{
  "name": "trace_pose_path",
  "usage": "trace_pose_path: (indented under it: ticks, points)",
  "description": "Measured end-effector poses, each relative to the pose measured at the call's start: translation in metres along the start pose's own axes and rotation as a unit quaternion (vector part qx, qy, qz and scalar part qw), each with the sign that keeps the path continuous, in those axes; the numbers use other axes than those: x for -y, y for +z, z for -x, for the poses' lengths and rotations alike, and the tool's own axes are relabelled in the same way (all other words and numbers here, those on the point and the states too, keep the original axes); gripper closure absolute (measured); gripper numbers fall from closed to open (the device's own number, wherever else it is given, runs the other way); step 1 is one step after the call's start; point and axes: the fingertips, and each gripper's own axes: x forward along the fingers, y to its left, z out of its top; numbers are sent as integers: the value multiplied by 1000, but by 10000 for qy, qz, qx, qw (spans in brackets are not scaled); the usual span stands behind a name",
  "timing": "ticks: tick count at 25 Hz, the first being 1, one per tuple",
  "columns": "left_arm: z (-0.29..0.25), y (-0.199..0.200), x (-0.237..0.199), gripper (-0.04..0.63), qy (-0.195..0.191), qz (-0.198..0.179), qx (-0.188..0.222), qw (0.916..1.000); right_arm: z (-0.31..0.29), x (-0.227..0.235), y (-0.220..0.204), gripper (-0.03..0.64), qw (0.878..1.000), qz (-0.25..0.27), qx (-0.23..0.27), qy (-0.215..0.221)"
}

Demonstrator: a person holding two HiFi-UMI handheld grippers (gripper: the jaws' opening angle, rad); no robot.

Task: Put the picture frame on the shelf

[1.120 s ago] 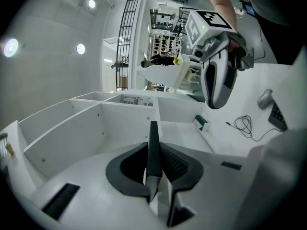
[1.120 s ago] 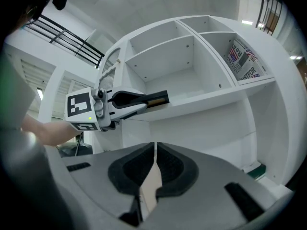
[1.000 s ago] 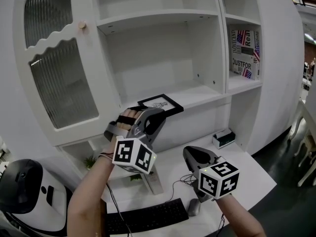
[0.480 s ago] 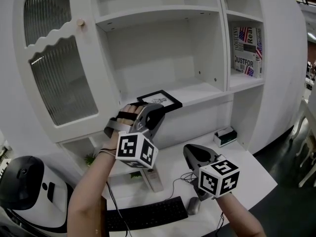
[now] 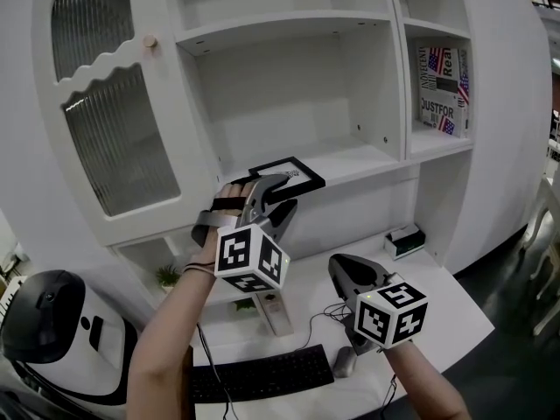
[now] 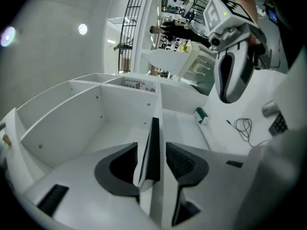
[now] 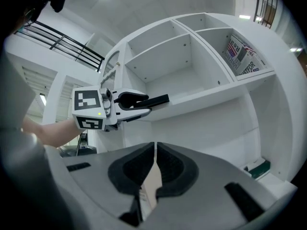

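The black picture frame (image 5: 294, 173) lies flat on the white shelf (image 5: 363, 158), its near end hanging over the front lip. My left gripper (image 5: 278, 195) is at that end with its jaws opening. The frame (image 6: 153, 145) stands edge-on between the pads (image 6: 180, 162), with a gap showing on the right side. Seen from the right gripper view, the left gripper (image 7: 138, 102) straddles the frame (image 7: 157, 99) at the shelf edge. My right gripper (image 5: 347, 274) hovers lower over the desk, shut and empty, its jaws meeting in its own view (image 7: 154, 150).
Books (image 5: 441, 90) stand in the right-hand compartment. A ribbed glass cabinet door (image 5: 118, 138) is to the left. On the desk lie a keyboard (image 5: 262, 374), a mouse (image 5: 344, 363), a cable, a small green box (image 5: 404, 239) and a white-and-black device (image 5: 52, 326).
The left gripper's jaws have spread apart around the frame's near end. The frame stays on the shelf, and the right gripper has barely moved.
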Motion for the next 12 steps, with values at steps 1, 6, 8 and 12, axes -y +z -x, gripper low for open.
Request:
trace_pose_path:
  ticks: [1,6,8,12]
  points:
    - [3,2,0,431,57,44,4,10000,0,-1,0,615,10000,-2,3,19]
    - [20,13,6,430,229,376,38,9990,3,-8,-2,615,9999,-8,-5,100]
    - [26,17,10,430,282,509,32,9983,6,-10,-4,615,9999,0,-18,128]
    - [42,22,20,430,383,830,47,9958,12,-13,-8,615,9998,18,-70,184]
